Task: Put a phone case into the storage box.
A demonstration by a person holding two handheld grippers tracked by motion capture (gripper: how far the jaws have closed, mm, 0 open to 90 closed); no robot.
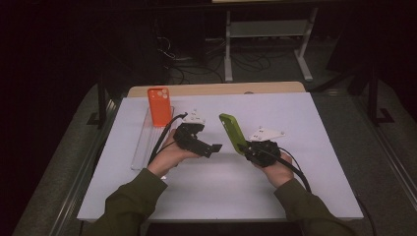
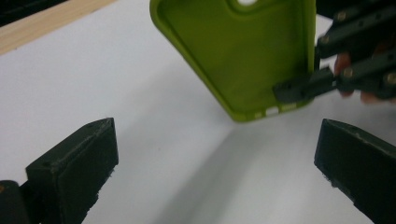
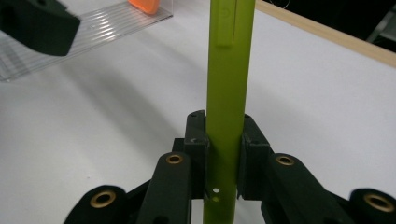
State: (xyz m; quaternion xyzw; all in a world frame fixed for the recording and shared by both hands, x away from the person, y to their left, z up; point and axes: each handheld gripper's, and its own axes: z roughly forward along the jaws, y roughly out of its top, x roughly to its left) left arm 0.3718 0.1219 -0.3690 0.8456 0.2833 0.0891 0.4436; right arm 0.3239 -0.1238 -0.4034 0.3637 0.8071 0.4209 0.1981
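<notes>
A lime-green phone case [image 1: 231, 132] is held up off the white table [image 1: 305, 187], tilted, with its hollow side facing my left gripper. My right gripper [image 1: 247, 148] is shut on the case's lower edge. In the right gripper view both pads clamp the thin green case [image 3: 229, 70] at its rim, at my right gripper [image 3: 224, 140]. My left gripper [image 1: 214, 147] points toward the case, a short way to its left. In the left gripper view its jaws stand wide apart at my left gripper [image 2: 219, 135], with the green case [image 2: 243, 51] ahead and above them, untouched.
An orange phone case [image 1: 160, 105] stands upright at the far end of a clear ribbed rack [image 1: 146, 140] on the table's left side. The rack [image 3: 93, 32] lies beyond the left gripper. A wooden strip [image 1: 221, 89] runs along the table's far edge.
</notes>
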